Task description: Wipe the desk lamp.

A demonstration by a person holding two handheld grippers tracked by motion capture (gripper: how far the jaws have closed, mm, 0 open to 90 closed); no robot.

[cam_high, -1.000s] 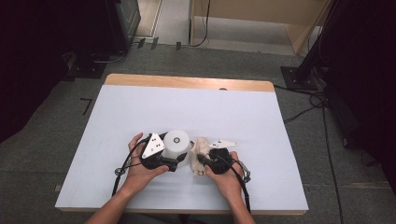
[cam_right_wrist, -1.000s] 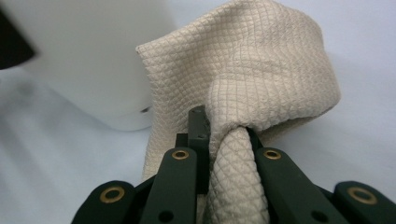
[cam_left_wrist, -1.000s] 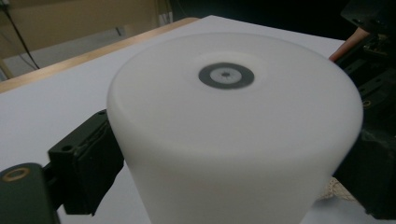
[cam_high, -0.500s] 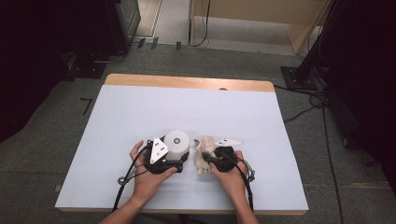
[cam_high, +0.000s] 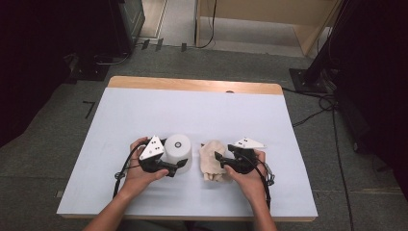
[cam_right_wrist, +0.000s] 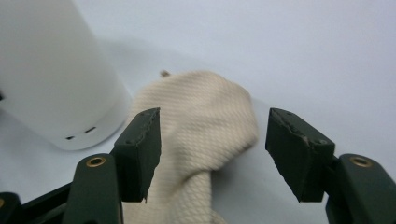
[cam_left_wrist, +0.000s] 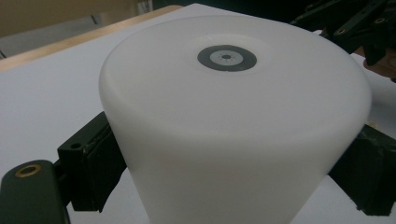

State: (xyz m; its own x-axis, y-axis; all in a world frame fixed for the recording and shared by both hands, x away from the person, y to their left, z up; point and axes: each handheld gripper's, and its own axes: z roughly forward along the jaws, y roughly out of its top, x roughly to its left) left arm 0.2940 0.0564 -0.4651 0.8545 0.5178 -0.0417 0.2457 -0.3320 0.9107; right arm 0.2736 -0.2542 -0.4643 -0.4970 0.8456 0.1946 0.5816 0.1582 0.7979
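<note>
High view: the left gripper clamps the inverted white cup, apparently steadying it, while just right of the cup the right gripper hovers, jaws apart, over the beige cloth, seemingly poised to grasp it.

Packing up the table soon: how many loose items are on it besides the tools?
2. A white plastic upturned cup sits between the left hand-held gripper's jaws; a crumpled beige woven cloth lies right beside it.
</note>
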